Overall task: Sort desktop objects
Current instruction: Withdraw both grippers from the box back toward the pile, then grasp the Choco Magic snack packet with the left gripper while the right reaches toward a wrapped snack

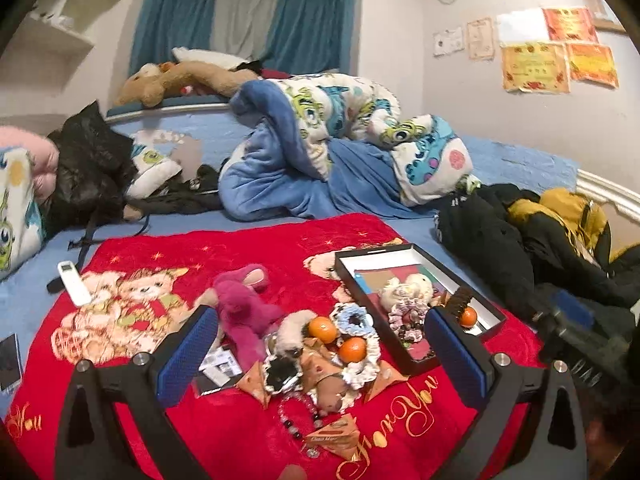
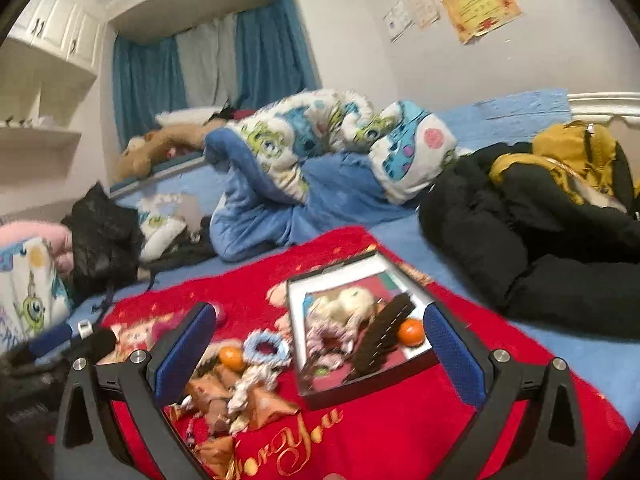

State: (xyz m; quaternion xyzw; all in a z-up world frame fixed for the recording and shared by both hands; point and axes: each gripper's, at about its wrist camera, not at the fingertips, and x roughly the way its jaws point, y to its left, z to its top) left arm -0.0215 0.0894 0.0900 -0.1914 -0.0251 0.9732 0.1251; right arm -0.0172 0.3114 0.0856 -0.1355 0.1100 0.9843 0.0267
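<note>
A black shallow box lies on a red blanket on the bed. In it are a cream plush, scrunchies, a dark comb and an orange. Left of the box lies a pile: two oranges, a blue scrunchie, a pink plush, triangular snack packets, a bead bracelet. My left gripper is open and empty above the pile. My right gripper is open and empty above the box.
A white remote lies at the blanket's left edge. A rumpled blue quilt fills the bed's middle. Black clothes and a yellow backpack lie at the right. A black bag sits at the left.
</note>
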